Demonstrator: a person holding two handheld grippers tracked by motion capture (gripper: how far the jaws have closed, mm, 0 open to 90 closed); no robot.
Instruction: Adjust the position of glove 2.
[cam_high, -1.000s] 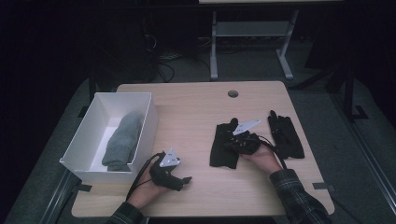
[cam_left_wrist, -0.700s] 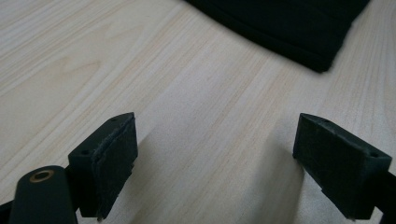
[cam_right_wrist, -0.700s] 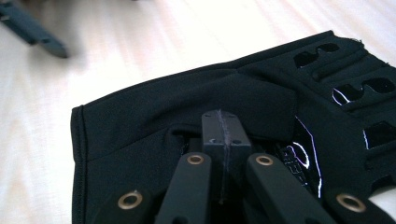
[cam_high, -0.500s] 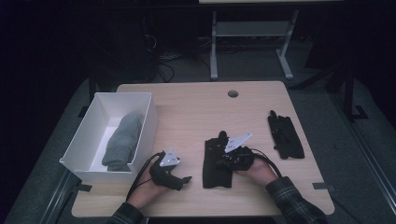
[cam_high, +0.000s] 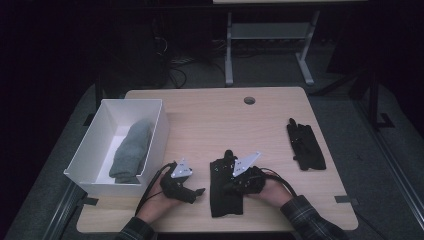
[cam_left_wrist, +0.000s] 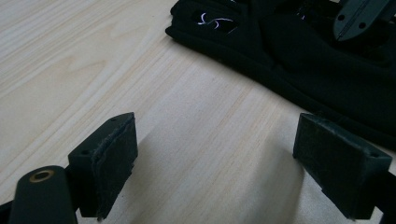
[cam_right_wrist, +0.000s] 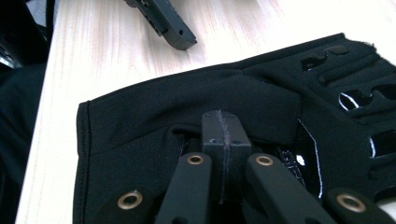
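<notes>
A black glove lies flat near the table's front edge. My right gripper sits on top of it, jaws shut and pinching a fold of its fabric; the closed pads press into the glove. Just left of it my left gripper rests low over bare wood, open, with nothing between its pads. The glove's edge lies just beyond the left gripper. A second black glove lies alone at the right.
A white box stands at the table's left edge with a rolled grey cloth inside. The wooden table has a round cable hole near its far edge. A metal frame stands behind the table.
My right gripper has slid left and toward the front edge, dragging the black glove away from the second glove. The left gripper has stayed put and open.
</notes>
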